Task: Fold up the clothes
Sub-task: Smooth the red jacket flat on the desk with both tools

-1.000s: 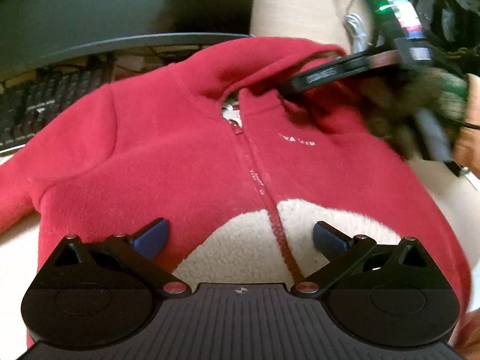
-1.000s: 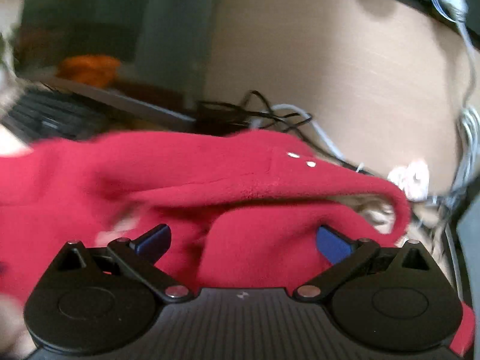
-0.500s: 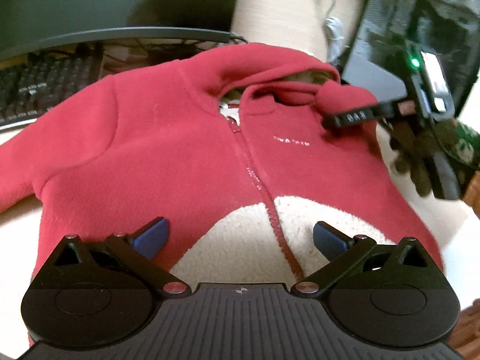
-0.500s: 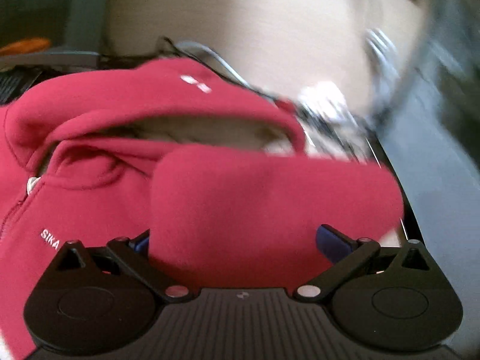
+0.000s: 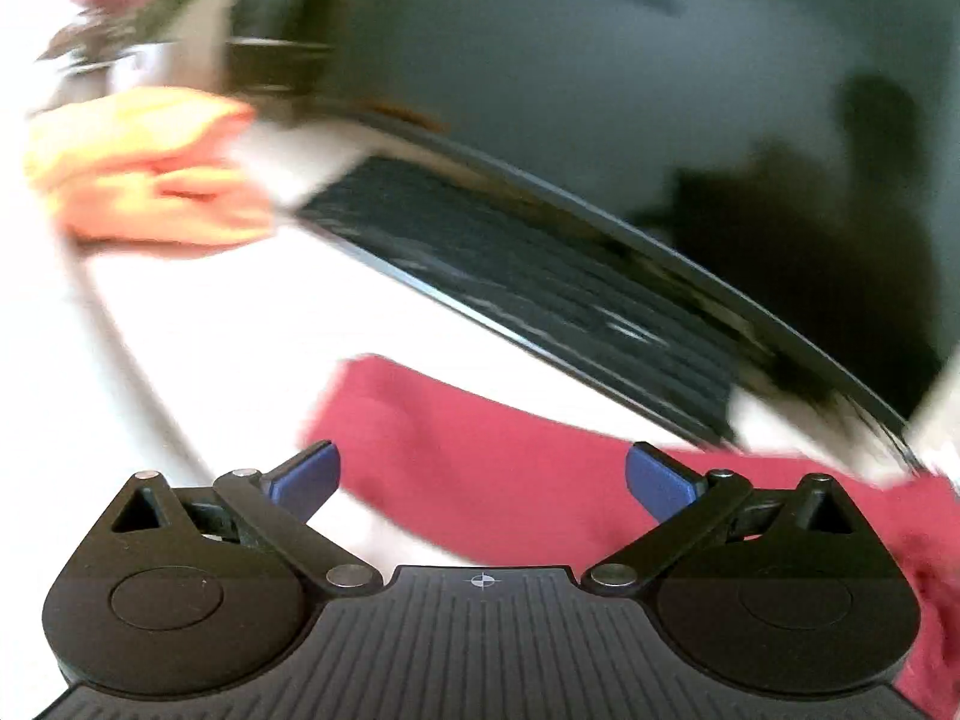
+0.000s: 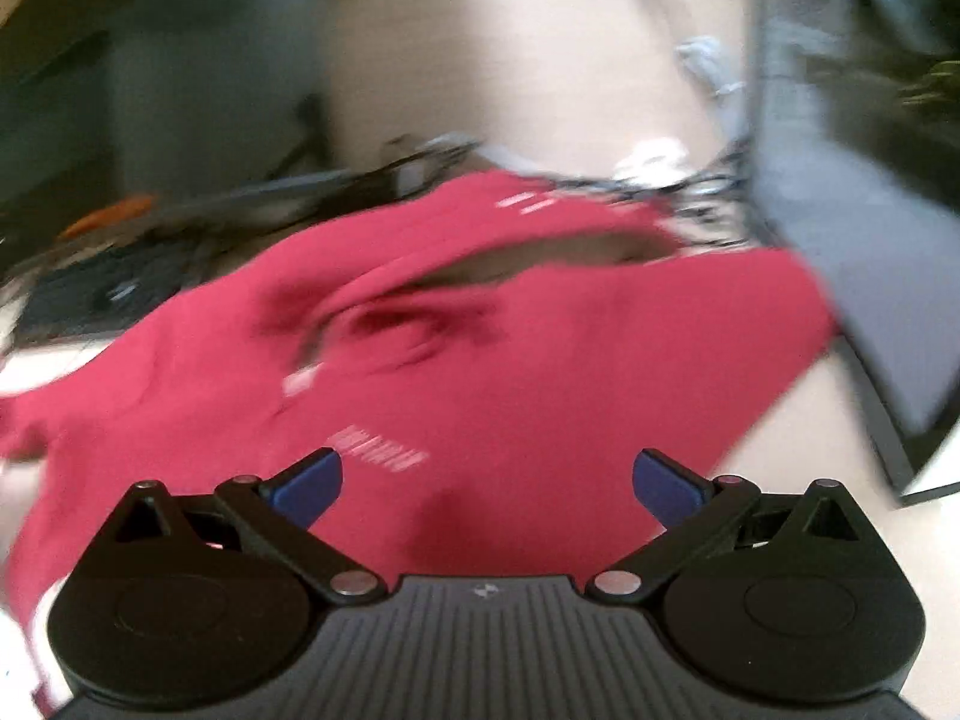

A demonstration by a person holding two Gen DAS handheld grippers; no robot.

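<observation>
Sleeve end between parted jaws

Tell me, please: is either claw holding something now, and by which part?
Nothing is held. The left claw is open over the red hoodie's sleeve; the right claw is open over its chest.

Heavy motion smear across both views. In the left wrist view the red sleeve runs off the right edge, its cuff soft-edged; the keyboard keys streak into lines, and the orange cloth is a shapeless blur. In the right wrist view the white lettering on the red hooded jacket is unreadable, and the cables behind it melt together.
</observation>
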